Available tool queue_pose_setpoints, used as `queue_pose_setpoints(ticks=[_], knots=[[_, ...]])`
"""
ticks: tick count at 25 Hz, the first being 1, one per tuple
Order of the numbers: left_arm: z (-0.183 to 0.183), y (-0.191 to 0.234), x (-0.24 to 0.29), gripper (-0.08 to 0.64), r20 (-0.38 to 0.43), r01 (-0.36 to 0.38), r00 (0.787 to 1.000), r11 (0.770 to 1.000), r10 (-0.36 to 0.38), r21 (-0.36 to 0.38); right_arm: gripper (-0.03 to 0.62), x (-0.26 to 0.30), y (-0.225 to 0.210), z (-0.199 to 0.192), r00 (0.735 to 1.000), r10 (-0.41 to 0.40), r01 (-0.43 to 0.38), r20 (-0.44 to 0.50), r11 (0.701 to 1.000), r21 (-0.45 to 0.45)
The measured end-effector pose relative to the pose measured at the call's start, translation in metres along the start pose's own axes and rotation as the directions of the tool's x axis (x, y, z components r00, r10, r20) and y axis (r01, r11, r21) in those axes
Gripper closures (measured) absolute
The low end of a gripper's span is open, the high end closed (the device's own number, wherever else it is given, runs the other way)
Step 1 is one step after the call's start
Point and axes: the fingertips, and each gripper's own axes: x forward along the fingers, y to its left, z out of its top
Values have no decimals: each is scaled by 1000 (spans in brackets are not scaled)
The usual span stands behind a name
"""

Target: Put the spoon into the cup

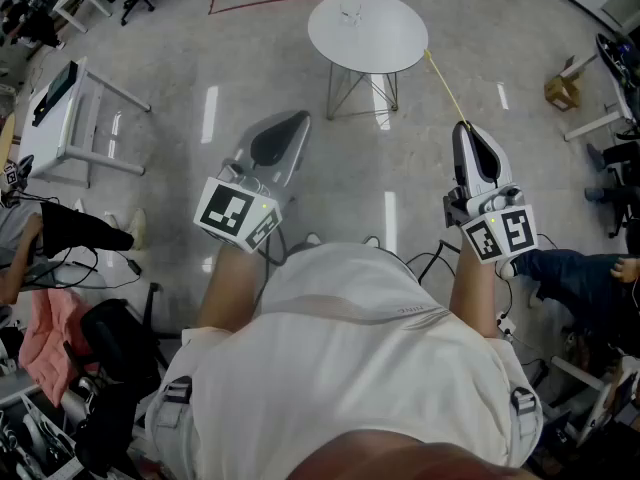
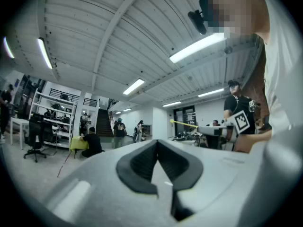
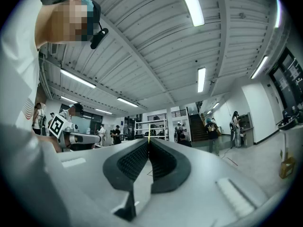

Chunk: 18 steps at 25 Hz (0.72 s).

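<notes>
My right gripper [image 1: 463, 128] is held out level at the right, its jaws shut on the near end of a thin yellow spoon [image 1: 445, 88]. The spoon slants up and left toward the round white table [image 1: 395, 53]. In the right gripper view the pads [image 3: 137, 161] meet, with a yellow sliver of spoon [image 3: 148, 137] at the tips. The left gripper [image 1: 290, 118] is raised beside it at the left, jaws shut and empty; its pads [image 2: 142, 163] meet at the tip. From the left gripper view the right gripper [image 2: 199, 128] and the spoon [image 2: 183, 123] show side-on. No cup is in view.
The table stands on thin wire legs about a step ahead on grey floor. A white cart [image 1: 55, 118] is at the left, with a seated person and a pink cloth [image 1: 50, 333] below it. Cables [image 1: 430, 258] lie near my feet. A person's leg [image 1: 570, 268] is at right.
</notes>
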Motion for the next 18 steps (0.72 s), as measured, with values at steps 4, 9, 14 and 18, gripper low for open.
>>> queue_pose_setpoints(ticks=[4, 9, 14, 18], knots=[[-4, -1, -2, 560, -9, 7, 1000, 1000, -7, -2, 581, 0, 4, -3, 1000, 0, 0, -7, 1000, -3], [-3, 2, -4, 560, -8, 12, 1000, 1000, -12, -9, 583, 3, 7, -2, 1000, 2, -2, -13, 1000, -1], [-3, 5, -3, 560, -7, 16, 1000, 1000, -16, -12, 582, 9, 8, -3, 1000, 3, -3, -15, 1000, -4], [-6, 11, -3, 560, -15, 12, 1000, 1000, -13, -16, 581, 13, 4, -8, 1000, -2, 2, -12, 999, 32]])
